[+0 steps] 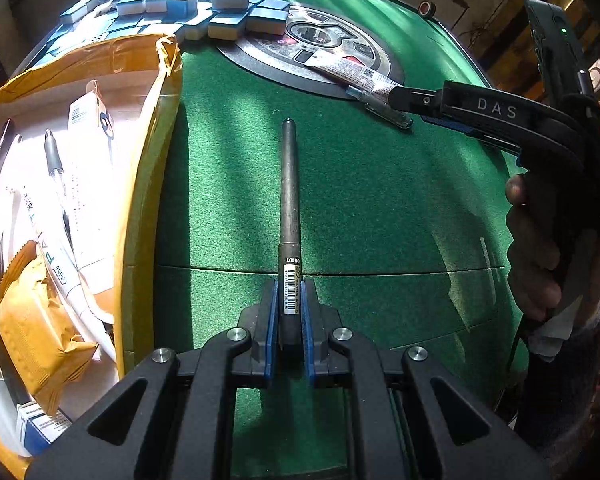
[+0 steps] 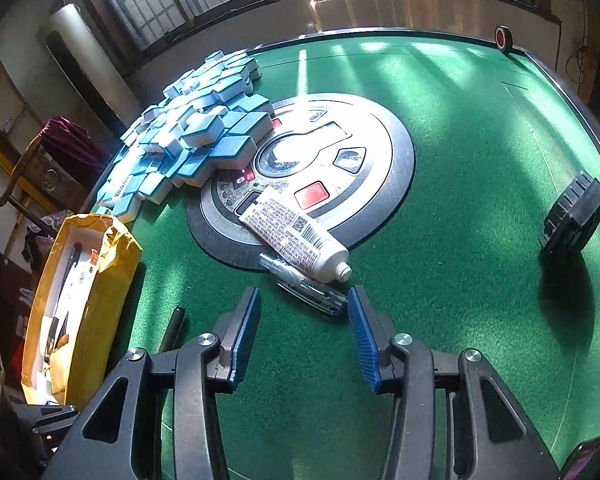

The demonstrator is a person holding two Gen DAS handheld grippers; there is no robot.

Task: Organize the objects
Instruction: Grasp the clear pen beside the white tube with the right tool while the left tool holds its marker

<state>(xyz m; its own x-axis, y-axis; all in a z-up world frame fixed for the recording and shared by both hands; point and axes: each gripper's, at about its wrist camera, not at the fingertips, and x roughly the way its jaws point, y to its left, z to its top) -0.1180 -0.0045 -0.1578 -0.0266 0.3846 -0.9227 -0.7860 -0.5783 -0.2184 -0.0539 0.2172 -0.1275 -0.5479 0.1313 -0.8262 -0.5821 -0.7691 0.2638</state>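
My left gripper [image 1: 289, 286] is shut on a dark grey pen [image 1: 289, 184] that points forward over the green felt table [image 1: 380, 208]. The yellow-edged box [image 1: 140, 184] with pens, tubes and packets lies to its left. My right gripper [image 2: 302, 300] is open and empty, just short of a clear pen [image 2: 304, 282] and an uncapped white tube [image 2: 296, 238] that lies partly on it. In the left wrist view the right gripper [image 1: 400, 100] reaches the tube [image 1: 352, 68] and clear pen [image 1: 384, 108]. The dark pen's tip [image 2: 174, 326] shows in the right wrist view.
A heap of blue-and-white mahjong tiles [image 2: 196, 136] sits beside the round centre console [image 2: 332, 160]. The box [image 2: 80, 300] stands at the left table edge. A black round object [image 2: 572, 216] lies to the right. A red-and-black tape roll [image 2: 503, 38] stands at the far edge.
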